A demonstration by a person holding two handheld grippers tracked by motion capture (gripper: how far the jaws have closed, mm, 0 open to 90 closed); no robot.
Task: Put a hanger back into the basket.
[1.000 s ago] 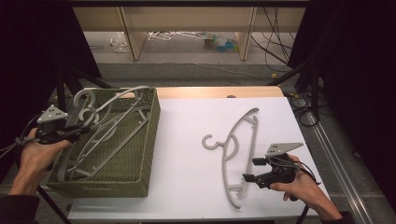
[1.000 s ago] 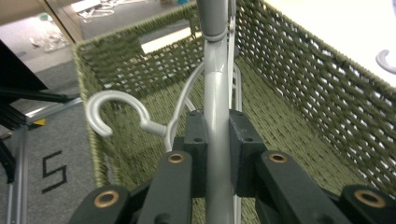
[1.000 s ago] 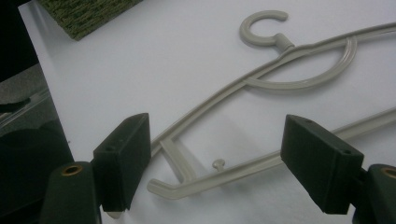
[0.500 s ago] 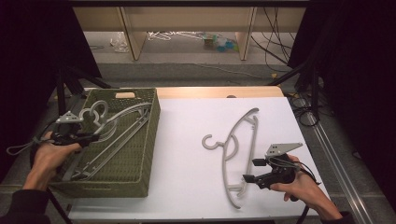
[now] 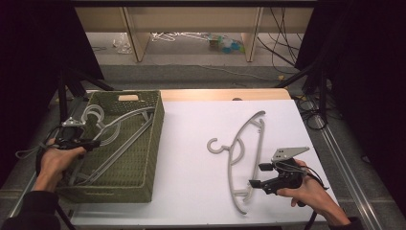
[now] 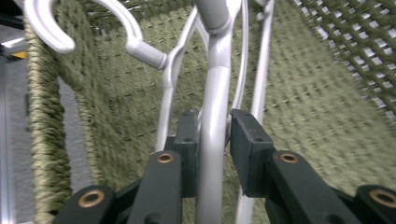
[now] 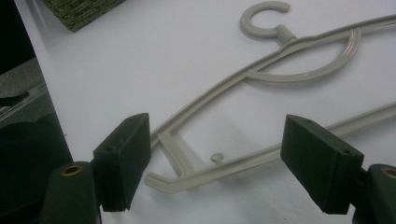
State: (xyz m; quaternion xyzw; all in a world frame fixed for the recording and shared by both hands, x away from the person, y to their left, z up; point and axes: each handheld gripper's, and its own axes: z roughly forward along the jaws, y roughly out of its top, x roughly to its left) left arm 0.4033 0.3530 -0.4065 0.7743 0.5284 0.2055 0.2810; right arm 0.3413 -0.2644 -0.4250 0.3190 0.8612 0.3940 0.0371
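A green woven basket point(image 5: 152, 143) stands on the left of the white table point(image 5: 191, 158) and holds several pale grey hangers point(image 5: 119, 125). My left gripper point(image 5: 95, 142) is low over the basket's left side. In the left gripper view its jaws have just been opening, and a hanger's bar point(image 6: 212, 84) runs between the pads point(image 6: 250, 140) with a thin gap, so they no longer press it. Another grey hanger point(image 5: 244, 153) lies flat on the table. My right gripper point(image 5: 258, 175) stands open at that hanger's lower end point(image 7: 187, 168), with the corner between its wide jaws.
Shelving and scattered items lie on the floor beyond the table's far edge. Dark stands and cables flank both sides of the table. The basket's corner point(image 7: 79, 11) is at the top left of the right gripper view.
My left hand has come down with the hanger, which now rests lower in the basket, and its jaws have loosened from the bar. The right hand and the table hanger have not moved.
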